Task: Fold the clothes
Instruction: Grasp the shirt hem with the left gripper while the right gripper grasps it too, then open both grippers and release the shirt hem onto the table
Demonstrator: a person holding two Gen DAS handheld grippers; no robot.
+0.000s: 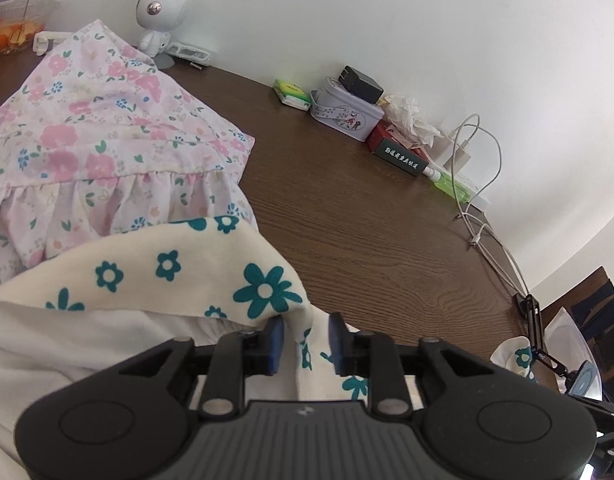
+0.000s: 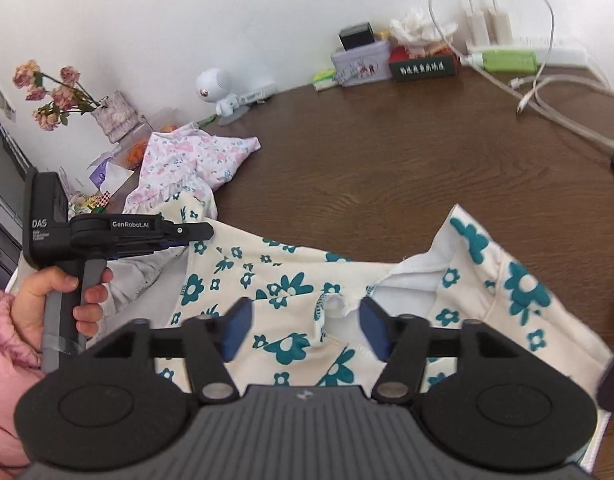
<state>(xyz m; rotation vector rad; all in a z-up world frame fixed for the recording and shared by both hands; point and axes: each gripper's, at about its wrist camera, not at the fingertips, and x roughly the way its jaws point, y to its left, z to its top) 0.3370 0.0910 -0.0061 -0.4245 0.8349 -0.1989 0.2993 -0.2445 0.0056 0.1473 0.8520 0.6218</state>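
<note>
Brown wood table (image 2: 387,152) carries everything, white wall along its far edge.

Cream garment with teal flowers (image 2: 291,280) lies spread across the near edge of the table, white lining showing at a bunched opening mid-cloth. 1 side is turned over on itself under the left tool.

Pink floral garment (image 2: 187,160) sits crumpled toward the far-left part of the table, its ruffled hem touching the cream one.

Left gripper (image 1: 305,344): blue pads parted a little, a fold of the cream garment running between them. Cannot tell if the pads actually bite the cloth. In the right wrist view it comes in from the left, held by a hand (image 2: 55,304) with a pink sleeve (image 2: 3,340) behind it.

Right gripper (image 2: 305,328): jaws spread wide, holding nothing, over the cream garment at the bunched opening.

Far edge clutter, all well apart from the clothes:
- vase of dried roses (image 2: 111,114), far-left corner
- white power strip (image 2: 547,54) with 2 chargers, loose white cables (image 2: 547,92) trailing across the right side
- grey tin (image 2: 361,66) with a black box on top
- red and dark tissue box (image 2: 423,62), just beside the tin
- white round-headed robot figure (image 2: 217,88)
- green bottle (image 2: 507,60) lying beside the strip
</note>
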